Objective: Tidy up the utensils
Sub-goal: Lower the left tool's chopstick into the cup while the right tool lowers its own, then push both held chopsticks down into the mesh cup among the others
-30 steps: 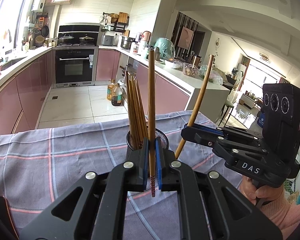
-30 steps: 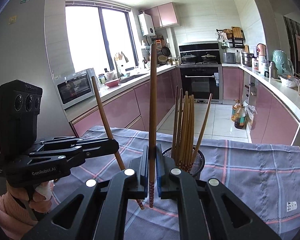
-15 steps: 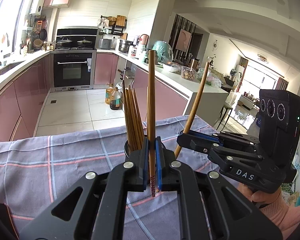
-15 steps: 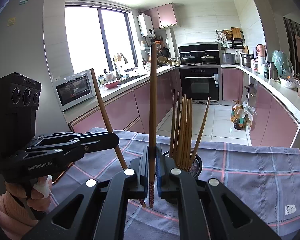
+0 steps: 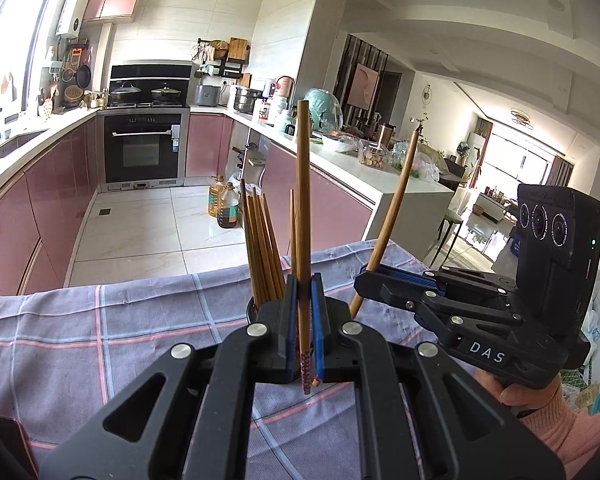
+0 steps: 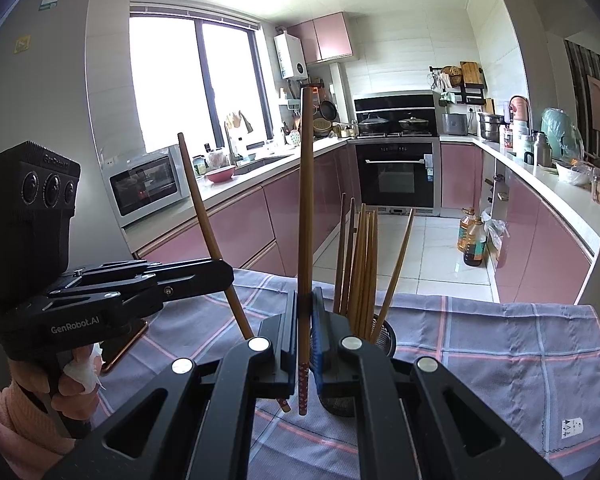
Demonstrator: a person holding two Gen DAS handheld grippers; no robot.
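On the checked cloth (image 5: 100, 332) stands one mesh holder (image 6: 384, 336) with about seven chopsticks (image 6: 362, 264), upright, tips up. My left tongs (image 5: 303, 312) pinch one chopstick (image 5: 302, 208) upright, patterned end down. My right tongs (image 6: 305, 320) pinch another chopstick (image 6: 306, 200) likewise.
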